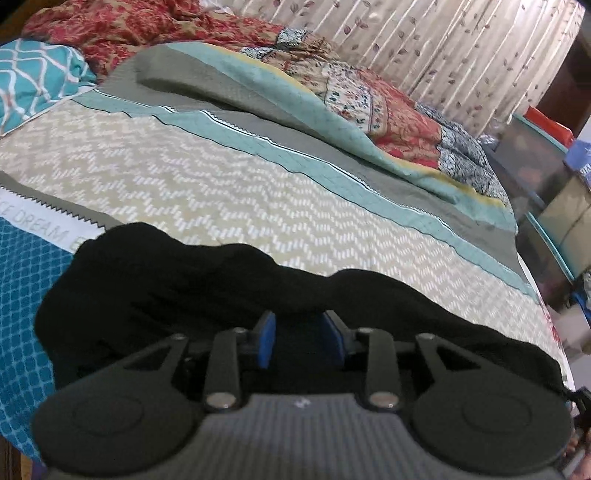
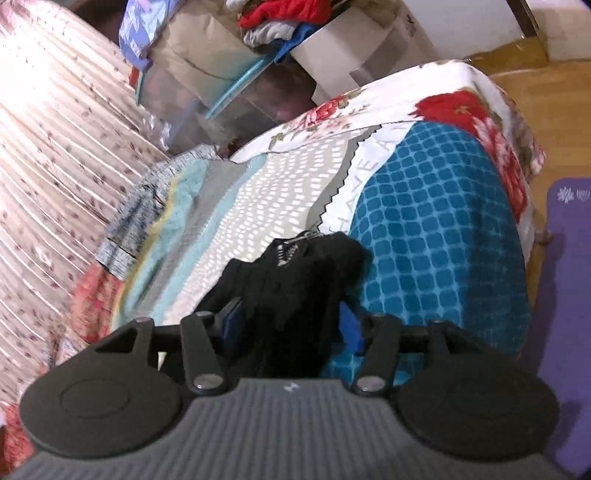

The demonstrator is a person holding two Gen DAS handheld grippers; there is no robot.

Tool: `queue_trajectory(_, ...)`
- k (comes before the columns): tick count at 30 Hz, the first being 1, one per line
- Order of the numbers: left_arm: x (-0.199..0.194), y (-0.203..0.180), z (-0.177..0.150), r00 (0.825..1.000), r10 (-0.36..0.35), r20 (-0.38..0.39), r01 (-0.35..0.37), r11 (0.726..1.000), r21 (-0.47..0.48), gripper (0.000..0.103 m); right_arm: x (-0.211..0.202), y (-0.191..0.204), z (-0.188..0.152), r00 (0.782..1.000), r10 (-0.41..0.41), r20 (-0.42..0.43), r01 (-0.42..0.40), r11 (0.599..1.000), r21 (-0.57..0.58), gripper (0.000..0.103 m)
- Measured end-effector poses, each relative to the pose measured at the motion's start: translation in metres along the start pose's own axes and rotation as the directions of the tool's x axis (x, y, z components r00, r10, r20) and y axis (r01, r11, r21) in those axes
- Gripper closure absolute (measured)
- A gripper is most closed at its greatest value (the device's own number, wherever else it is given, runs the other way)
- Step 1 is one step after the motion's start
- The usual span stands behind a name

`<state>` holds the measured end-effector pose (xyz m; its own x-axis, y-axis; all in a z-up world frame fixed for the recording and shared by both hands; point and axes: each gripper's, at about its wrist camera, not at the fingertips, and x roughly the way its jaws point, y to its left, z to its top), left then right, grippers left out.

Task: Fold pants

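Observation:
The black pants lie bunched across the near edge of the bed in the left wrist view. My left gripper has its blue pads a little apart with black cloth between them; it grips the pants. In the right wrist view the black pants hang in a bundle over the bed, with a drawstring at the waist end. My right gripper has its blue pads set on either side of the thick bunch of cloth and holds it.
The bed has a patterned cover with beige zigzag, teal and grey bands and a blue checked part. A rumpled floral blanket lies at the far side by the curtain. Boxes and clothes stand beyond the bed. A purple mat lies on the floor.

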<state>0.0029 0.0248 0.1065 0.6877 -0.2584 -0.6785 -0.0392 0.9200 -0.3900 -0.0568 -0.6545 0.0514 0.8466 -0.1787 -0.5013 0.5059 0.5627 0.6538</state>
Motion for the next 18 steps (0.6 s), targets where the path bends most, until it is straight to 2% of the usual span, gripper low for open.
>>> queue_trajectory(1,-0.001,-0.003,-0.002,1.000,0.003,-0.002,-0.003,1.000,-0.001,0.074,0.003,0.002,0.001,1.000,-0.013,-0.015,0.013,1.000,-0.015,0.089)
queue_trajectory(3,-0.003,-0.002,-0.002,1.000,0.001,0.000,-0.001,1.000,-0.006,0.074,-0.003,0.005,0.001,1.000,0.003,-0.013,-0.004,1.000,-0.026,0.090)
queue_trajectory(6,-0.006,0.001,-0.002,1.000,-0.002,0.007,0.002,1.000,-0.019,0.074,-0.026,0.037,-0.003,0.991,0.132,-0.009,-0.131,0.982,-0.136,0.090)
queue_trajectory(9,-0.006,0.006,-0.002,1.000,-0.006,0.007,0.006,0.999,-0.043,0.074,-0.051,0.090,-0.026,0.963,0.254,-0.092,-0.270,0.915,-0.300,0.090)
queue_trajectory(12,-0.008,0.013,-0.003,1.000,-0.016,0.021,0.018,0.997,-0.075,0.074,-0.070,0.141,-0.072,0.911,0.336,-0.238,-0.410,0.795,-0.448,0.090)
queue_trajectory(14,-0.010,0.017,-0.004,1.000,-0.021,0.023,0.023,0.996,-0.086,0.071,-0.077,0.170,-0.114,0.868,0.341,-0.360,-0.491,0.696,-0.523,0.090)
queue_trajectory(16,-0.013,0.022,-0.006,1.000,-0.018,0.026,0.020,0.996,-0.092,0.070,-0.075,0.189,-0.164,0.817,0.288,-0.500,-0.559,0.608,-0.563,0.090)
queue_trajectory(17,-0.016,0.027,-0.006,0.999,-0.016,0.029,0.019,0.995,-0.096,0.070,-0.070,0.195,-0.185,0.792,0.238,-0.562,-0.581,0.578,-0.573,0.089)
queue_trajectory(18,-0.019,0.030,-0.007,0.999,-0.014,0.035,0.018,0.995,-0.103,0.070,-0.063,0.198,-0.209,0.768,0.162,-0.620,-0.593,0.546,-0.592,0.082)
